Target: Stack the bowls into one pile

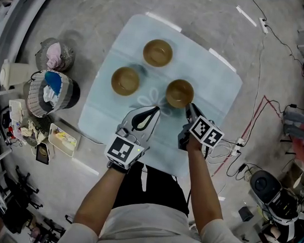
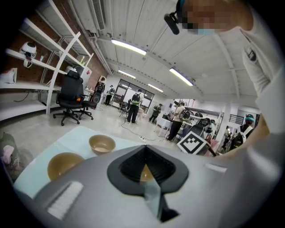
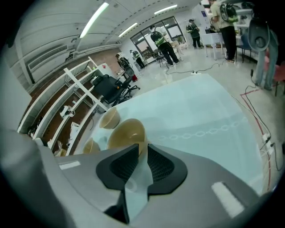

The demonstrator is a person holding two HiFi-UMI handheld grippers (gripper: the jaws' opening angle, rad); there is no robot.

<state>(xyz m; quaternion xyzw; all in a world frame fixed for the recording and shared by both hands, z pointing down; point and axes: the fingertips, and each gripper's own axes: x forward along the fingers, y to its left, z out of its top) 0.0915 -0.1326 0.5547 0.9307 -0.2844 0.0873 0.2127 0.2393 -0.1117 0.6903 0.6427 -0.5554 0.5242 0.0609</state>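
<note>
Three bowls, all brown and all upright, sit apart from one another on a pale blue cloth (image 1: 214,81) spread over a grey floor (image 1: 96,20): the far bowl (image 1: 157,53) toward the cloth's far edge, the middle bowl (image 1: 125,81) to the left, and the near bowl (image 1: 180,93) to the right, closest to the person. None is stacked on another.

The right gripper (image 1: 188,107) reaches the near bowl at the side of its rim nearest the person. In the right gripper view the jaws of the right gripper (image 3: 141,147) stand a narrow slit apart with the rim of the near bowl (image 3: 126,133) pinched between their tips, so this tool is clamped on that bowl.

The left gripper (image 1: 156,110) hovers over bare cloth just beside the near bowl, touching none of the three. In its own view the tips of the left gripper (image 2: 143,149) meet in a point (only a small wedge of brown and cloth shows behind them), so it is closed on nothing. To the left of those jaws lie the middle bowl (image 2: 64,164) and the far bowl (image 2: 102,144).

Two baskets (image 1: 52,91) stand on the floor left of the cloth, and cables (image 1: 258,113) trail to its right.
</note>
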